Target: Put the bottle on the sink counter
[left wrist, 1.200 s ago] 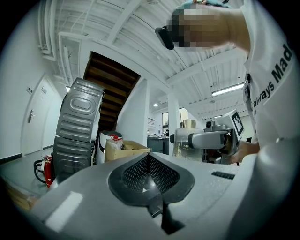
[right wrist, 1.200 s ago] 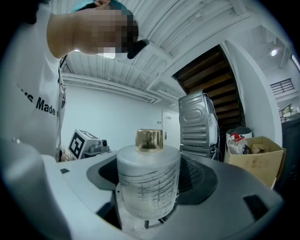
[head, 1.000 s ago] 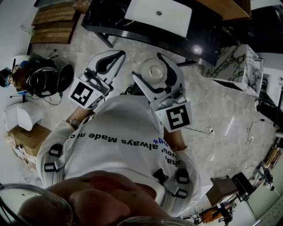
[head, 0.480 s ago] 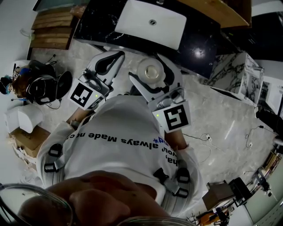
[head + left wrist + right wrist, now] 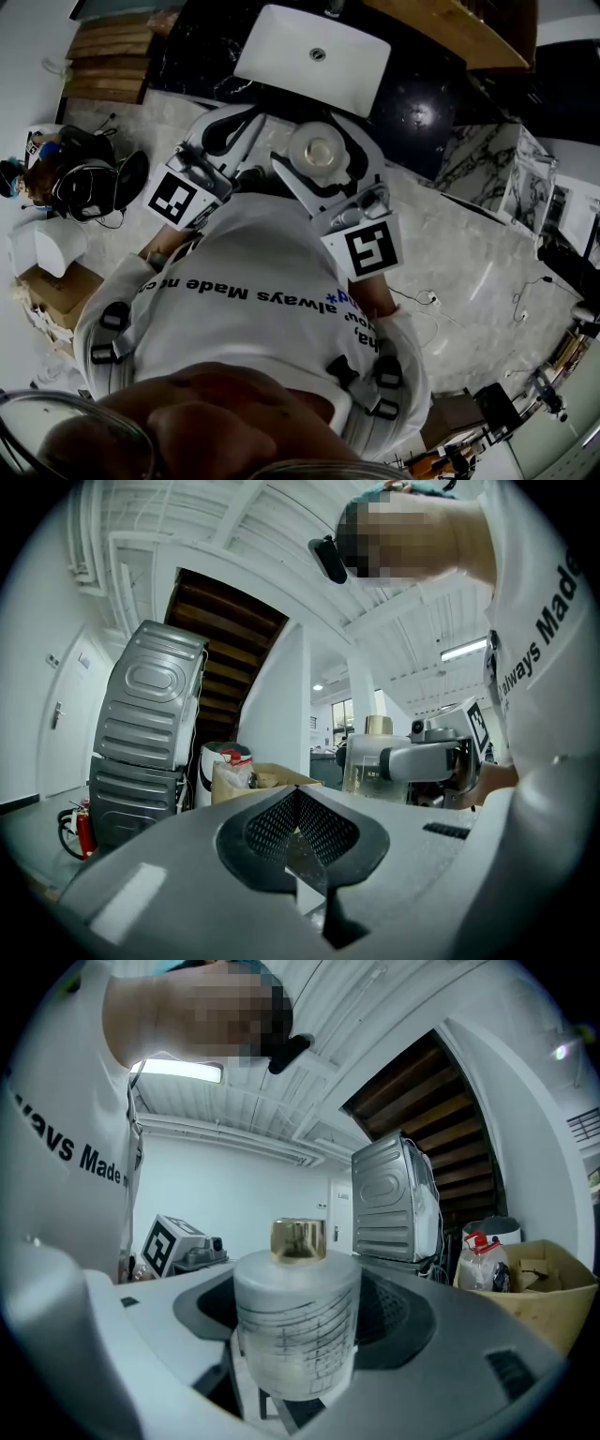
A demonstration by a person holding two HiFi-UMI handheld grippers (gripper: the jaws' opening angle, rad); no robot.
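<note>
A frosted round bottle with a gold cap stands upright between the jaws of my right gripper, which is shut on its body. In the right gripper view the bottle fills the middle, both jaws pressed to its sides. My left gripper is held beside it on the left, shut and empty; its pads meet with nothing between them. From the left gripper view, the bottle shows at the right. Just ahead is the black sink counter with its white basin.
A marble-patterned block stands right of the counter. Wooden boards lie at the far left, with headsets and a cardboard box on the floor. A cable lies at the right. A grey appliance stands under a staircase.
The counter and basin have drawn nearer and lower in the head view. Both grippers, the right one still on the bottle, have moved toward the counter's edge.
</note>
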